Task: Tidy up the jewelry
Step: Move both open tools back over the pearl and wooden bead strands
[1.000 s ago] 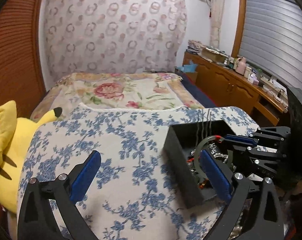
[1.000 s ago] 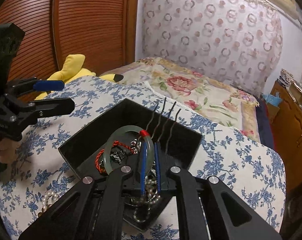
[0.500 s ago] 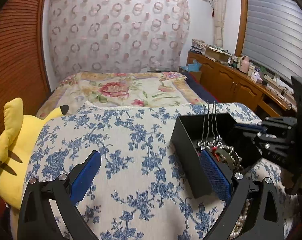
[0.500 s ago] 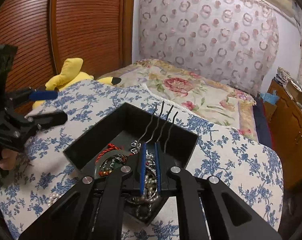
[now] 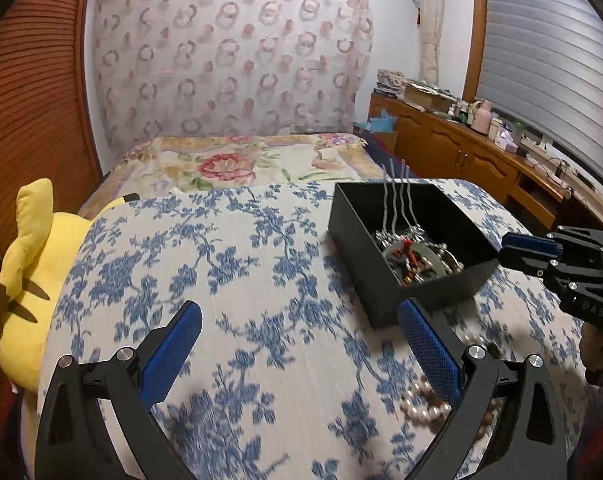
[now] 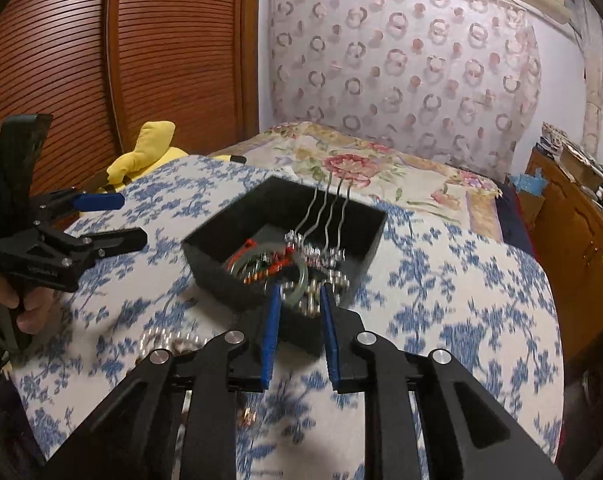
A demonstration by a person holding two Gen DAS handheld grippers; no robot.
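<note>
Silver hairpins (image 5: 397, 200) upright in box (image 5: 353, 236)

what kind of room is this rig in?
Most likely a home bedroom: a bed with a floral cover, a yellow plush toy beside the blue-flowered cloth, and a wooden sideboard under a shuttered window.

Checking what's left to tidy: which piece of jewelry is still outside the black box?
The pearl necklace, lying on the blue floral cloth; the rest sits inside the black box.

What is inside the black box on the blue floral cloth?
The black box holds a green bangle with red cord, wavy silver hairpins leaning on its wall, and tangled beads. Lower items are covered.
</note>
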